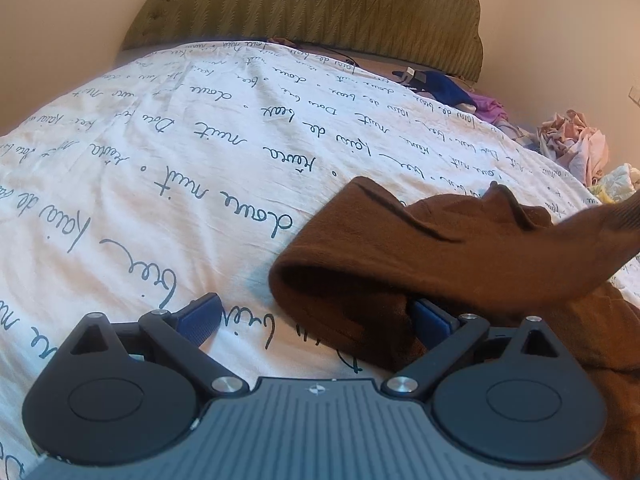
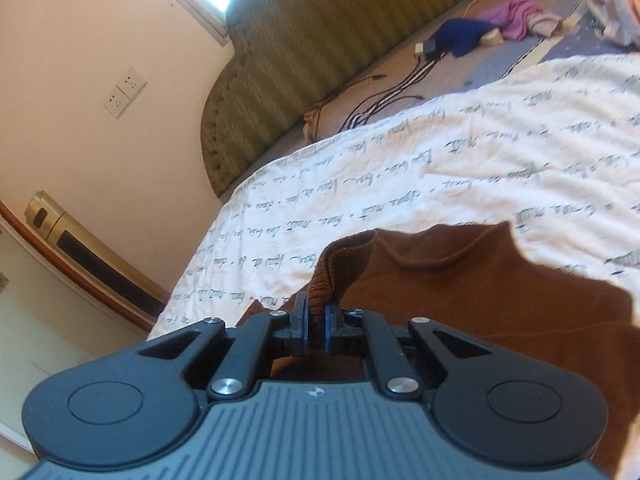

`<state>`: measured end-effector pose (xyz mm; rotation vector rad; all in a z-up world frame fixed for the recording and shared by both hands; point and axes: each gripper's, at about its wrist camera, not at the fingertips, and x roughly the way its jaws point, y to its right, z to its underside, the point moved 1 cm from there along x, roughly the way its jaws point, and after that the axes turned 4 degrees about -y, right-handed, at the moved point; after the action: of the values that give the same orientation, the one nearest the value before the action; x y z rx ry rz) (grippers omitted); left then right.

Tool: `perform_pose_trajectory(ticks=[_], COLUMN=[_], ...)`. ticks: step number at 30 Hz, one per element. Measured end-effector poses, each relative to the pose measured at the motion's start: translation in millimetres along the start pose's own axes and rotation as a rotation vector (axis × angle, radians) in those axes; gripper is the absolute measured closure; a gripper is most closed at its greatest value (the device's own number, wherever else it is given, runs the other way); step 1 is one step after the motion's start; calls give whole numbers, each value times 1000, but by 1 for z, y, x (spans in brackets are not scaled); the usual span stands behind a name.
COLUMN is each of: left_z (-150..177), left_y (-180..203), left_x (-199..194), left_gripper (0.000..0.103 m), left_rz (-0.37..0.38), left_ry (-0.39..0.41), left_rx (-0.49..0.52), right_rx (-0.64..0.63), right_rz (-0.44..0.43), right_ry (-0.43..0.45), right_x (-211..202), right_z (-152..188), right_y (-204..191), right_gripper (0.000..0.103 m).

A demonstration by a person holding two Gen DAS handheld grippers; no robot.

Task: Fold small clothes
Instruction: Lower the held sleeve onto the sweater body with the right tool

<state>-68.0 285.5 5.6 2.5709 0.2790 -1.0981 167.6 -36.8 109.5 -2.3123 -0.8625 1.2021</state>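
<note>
Our right gripper (image 2: 316,322) is pinching a ribbed edge of the brown garment (image 2: 480,300) between its blue pads (image 2: 306,328), the jaws drawn close together with only the knit cloth between them, and that pinched strip is rising up out of the jaws towards the camera's upper view. We are seeing the rest of the brown garment spreading out to the right of the gripper across the white bedspread (image 2: 460,168), which is printed with lines of dark handwriting. Our left gripper (image 1: 316,320) is sitting low over the same bedspread (image 1: 160,168) with its jaws spread wide; the left blue pad (image 1: 200,316) is lying bare against the printed cloth, while the right pad (image 1: 430,322) is tucked under a rolled fold of the brown garment (image 1: 400,264), so nothing is being squeezed between them. In the left wrist view a stretch of the garment is lifting up and away to the right edge, where a ribbed band is showing. Beyond the bed we are looking at an olive-green padded headboard (image 1: 320,4), and near it a blue cloth (image 1: 444,86) and a purple cloth (image 1: 488,104) are lying close together, with a heap of pale pink clothes (image 1: 572,144) further right. In the right wrist view a wall socket (image 2: 125,92) is sitting on the cream wall left of the headboard (image 2: 304,52).
</note>
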Motion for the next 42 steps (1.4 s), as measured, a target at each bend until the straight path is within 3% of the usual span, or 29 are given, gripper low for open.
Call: perform_pose_trajectory(ticks=[9, 15, 18, 22, 25, 27, 30, 32, 34, 36, 37, 39, 40, 41, 42], left_z=[2, -19, -40, -55, -57, -59, -60, -60, -61, -64, -65, -64, -64, -63, -63], left_y=[0, 6, 19, 39, 38, 39, 38, 26, 17, 14, 11, 5, 3, 2, 1], left_x=[-16, -66, -70, -45, -19, 2, 33, 37, 29, 29, 33, 45, 48, 51, 53], left_gripper=[5, 5, 2, 3, 2, 3, 5, 15, 9, 10, 14, 35, 67, 90, 95], left_rz=[7, 63, 131, 170, 224, 226, 70, 0, 98, 143, 163, 222, 224, 229, 255], left_ry=[-11, 112, 123, 59, -9, -67, -159, -187, -180, -190, -220, -276, -288, -299, -303], left_rx=[24, -4, -26, -27, -95, -97, -46, -87, -138, -135, -157, -223, -237, -249, -269], right_rx=[39, 69, 41, 56, -6, -11, -35, -50, -66, -46, -33, -21, -23, -29, -33], right_rz=[88, 114, 166, 184, 258, 256, 292, 306, 341, 335, 328, 318, 316, 322, 326], right_ry=[9, 33, 25, 49, -8, -32, -46, -70, -112, -125, -116, -104, -106, -105, -103], right_x=[-26, -46, -51, -65, -58, -56, -53, -51, -41, -34, -34, -35, -36, -36, -36], right_z=[16, 21, 28, 37, 43, 48, 55, 59, 66, 72, 73, 76, 77, 77, 78], right_y=[50, 76, 83, 94, 96, 99, 102, 108, 116, 123, 125, 125, 124, 123, 122], right_gripper=[97, 97, 97, 97, 97, 97, 97, 97, 96, 96, 96, 94, 94, 94, 94])
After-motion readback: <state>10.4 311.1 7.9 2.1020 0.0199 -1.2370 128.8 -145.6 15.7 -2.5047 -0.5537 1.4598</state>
